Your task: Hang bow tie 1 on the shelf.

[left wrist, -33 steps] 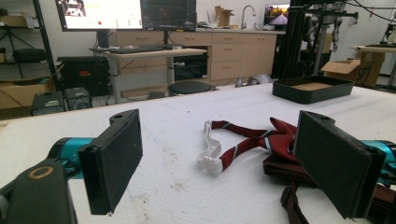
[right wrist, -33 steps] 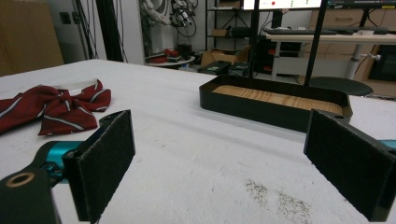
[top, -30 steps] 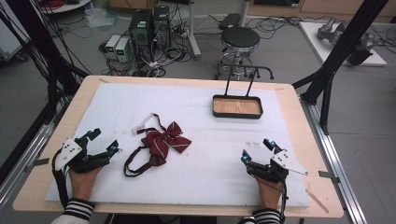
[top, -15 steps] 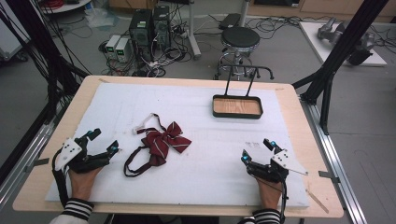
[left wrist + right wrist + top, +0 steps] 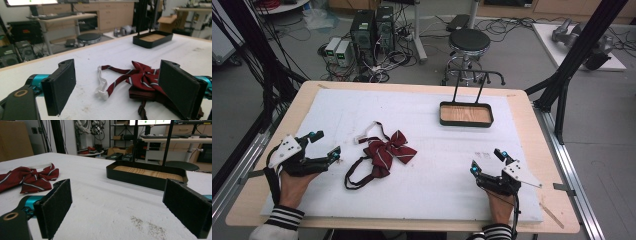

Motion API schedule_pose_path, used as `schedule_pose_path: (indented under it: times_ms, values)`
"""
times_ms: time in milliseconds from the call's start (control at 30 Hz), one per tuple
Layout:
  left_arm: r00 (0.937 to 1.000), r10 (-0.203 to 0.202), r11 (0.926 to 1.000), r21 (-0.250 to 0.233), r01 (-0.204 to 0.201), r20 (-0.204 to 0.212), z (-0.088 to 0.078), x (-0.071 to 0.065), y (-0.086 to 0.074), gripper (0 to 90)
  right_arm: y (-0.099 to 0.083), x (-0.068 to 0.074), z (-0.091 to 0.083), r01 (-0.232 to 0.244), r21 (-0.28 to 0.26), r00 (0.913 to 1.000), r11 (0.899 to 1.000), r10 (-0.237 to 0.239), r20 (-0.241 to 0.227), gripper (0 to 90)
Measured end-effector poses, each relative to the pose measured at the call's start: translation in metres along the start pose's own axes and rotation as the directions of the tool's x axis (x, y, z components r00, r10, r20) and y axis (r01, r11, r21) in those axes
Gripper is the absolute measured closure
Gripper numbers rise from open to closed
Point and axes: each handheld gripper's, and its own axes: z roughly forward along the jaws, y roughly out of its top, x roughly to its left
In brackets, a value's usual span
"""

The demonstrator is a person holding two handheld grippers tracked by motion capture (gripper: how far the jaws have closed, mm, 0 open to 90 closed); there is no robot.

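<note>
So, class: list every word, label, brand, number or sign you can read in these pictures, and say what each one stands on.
None can be read.
Small dark print on the white mat, ahead of the right tongs: too small and blurred.
Bright monitor screens at the top of both gripper views: washed out, no text legible.
Bow tie, tray, left tongs: no lettering visible.

1 bow tie [image 5: 387,151], 1 tray [image 5: 465,114]

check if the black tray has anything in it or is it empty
Empty. The black tray shows only its bare wooden floor from above, and the right gripper view shows nothing inside; the bow tie lies outside it.
</note>
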Motion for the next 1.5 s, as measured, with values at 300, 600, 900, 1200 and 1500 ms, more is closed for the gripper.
schedule_pose_path:
  times_ms: [300,600,900,1200,1500]
  values:
    - [0.9954,0.037,0.9913,0.123,-0.047,0.088,0.023,-0.001,0.031,15.4,0.0,0.0,0.0,0.002,-0.003,1.0,1.0,-0.002,0.001,8.0]
    - [0.986,0.05,0.9644,0.249,-0.089,0.159,0.047,-0.008,0.047,15.5,0.0,0.0,0.0,-0.001,-0.003,1.0,1.0,0.001,-0.002,8.0]
    - [0.9675,0.078,0.9071,0.386,-0.169,0.241,0.08,-0.019,0.058,15.5,0.0,0.0,0.0,0.001,-0.004,1.0,1.0,-0.001,-0.003,8.0]
    - [0.9566,0.066,0.8526,0.482,-0.202,0.284,0.108,-0.028,0.059,16.0,0.0,0.0,-0.001,-0.001,-0.006,1.0,1.0,0.001,-0.004,8.0]
    - [0.9487,0.048,0.7759,0.587,-0.232,0.312,0.133,-0.035,0.051,16.1,0.0,0.0,-0.001,0.001,-0.01,1.0,1.0,-0.001,-0.004,8.0]
